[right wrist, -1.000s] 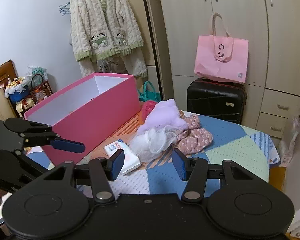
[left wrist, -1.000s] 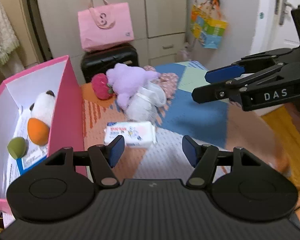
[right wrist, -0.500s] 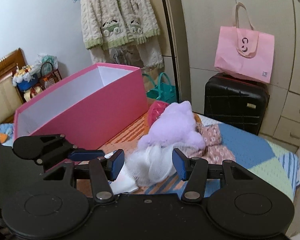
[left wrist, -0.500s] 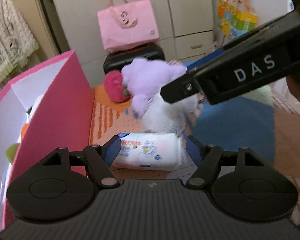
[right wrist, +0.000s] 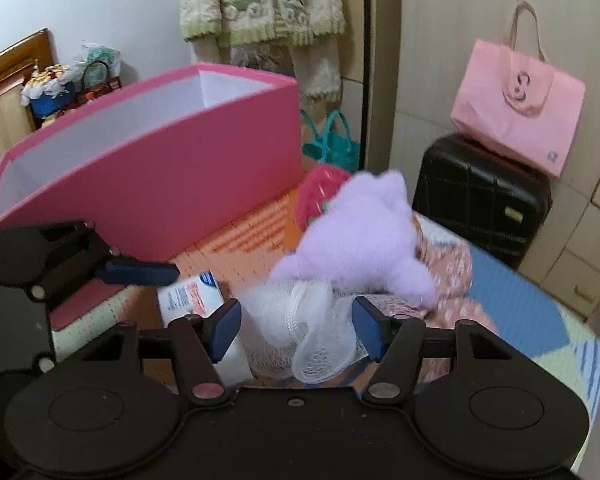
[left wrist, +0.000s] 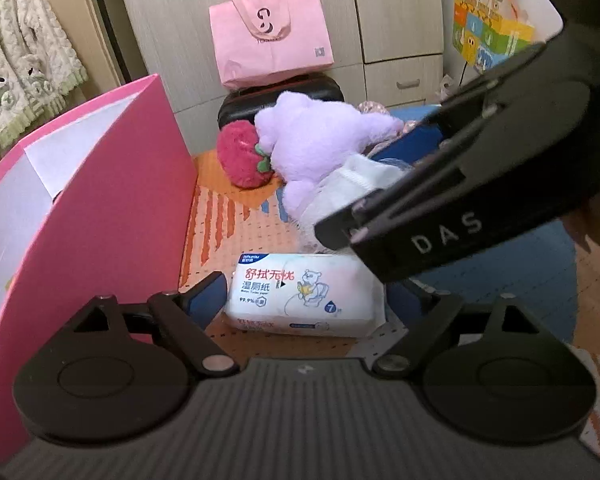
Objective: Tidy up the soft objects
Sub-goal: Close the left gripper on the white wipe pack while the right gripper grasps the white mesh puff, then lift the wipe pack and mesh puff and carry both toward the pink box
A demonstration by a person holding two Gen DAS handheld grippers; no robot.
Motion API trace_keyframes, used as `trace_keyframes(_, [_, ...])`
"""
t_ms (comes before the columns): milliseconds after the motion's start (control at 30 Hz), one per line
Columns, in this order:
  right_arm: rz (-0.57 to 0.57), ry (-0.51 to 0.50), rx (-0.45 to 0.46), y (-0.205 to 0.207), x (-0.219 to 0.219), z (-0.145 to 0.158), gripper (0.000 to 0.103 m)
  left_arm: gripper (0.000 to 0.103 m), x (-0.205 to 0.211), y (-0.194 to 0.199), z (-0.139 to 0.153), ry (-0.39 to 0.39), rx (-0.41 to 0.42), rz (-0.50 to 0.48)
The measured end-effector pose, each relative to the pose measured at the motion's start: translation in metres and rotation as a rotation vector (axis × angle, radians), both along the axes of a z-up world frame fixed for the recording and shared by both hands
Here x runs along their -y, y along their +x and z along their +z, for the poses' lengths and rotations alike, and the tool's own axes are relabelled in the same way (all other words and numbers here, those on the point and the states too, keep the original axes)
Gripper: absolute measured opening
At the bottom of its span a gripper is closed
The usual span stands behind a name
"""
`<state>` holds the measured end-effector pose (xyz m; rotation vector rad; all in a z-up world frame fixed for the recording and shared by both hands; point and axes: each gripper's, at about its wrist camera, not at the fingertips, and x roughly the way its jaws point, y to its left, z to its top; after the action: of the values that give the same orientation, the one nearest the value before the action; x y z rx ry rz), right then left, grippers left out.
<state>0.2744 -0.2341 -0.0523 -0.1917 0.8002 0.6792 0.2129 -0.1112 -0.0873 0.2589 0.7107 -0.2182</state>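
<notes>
Left tool (left wrist: 304,300) low centre of its view, jaws opening astride the wet-wipe pack (left wrist: 306,294), pads seemingly clear, right tool (right wrist: 296,326) opening around the white mesh puff (right wrist: 300,332), purple plush (right wrist: 360,236) behind, pink box (right wrist: 160,168) upper left.

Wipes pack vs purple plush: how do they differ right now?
The wipes pack is a flat, printed white packet; the purple plush is a rounded, fuzzy, plain lilac toy. The pack lies alone between the opening left gripper's pads, untouched; the plush leans against the strawberry plush and white mesh pouf, farther away. Both sit on the mat outside the pink box.
</notes>
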Motion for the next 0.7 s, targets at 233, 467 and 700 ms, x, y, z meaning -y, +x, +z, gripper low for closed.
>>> trace_keyframes(233, [-0.027,0.055,-0.032,0.001,0.007,-0.010,0.062,0.088,-0.003,0.002,-0.005,-0.033,-0.010,0.005])
trace_keyframes(467, [-0.052,0.052,0.009,-0.016,0.008,-0.012,0.041,0.078,-0.005,-0.004,-0.002,-0.043,-0.003,-0.007])
trace_keyframes(700, [-0.108,0.102,0.033,-0.038,0.015,-0.010,0.039,0.077,-0.007,-0.018,0.000,-0.062,-0.014,-0.028])
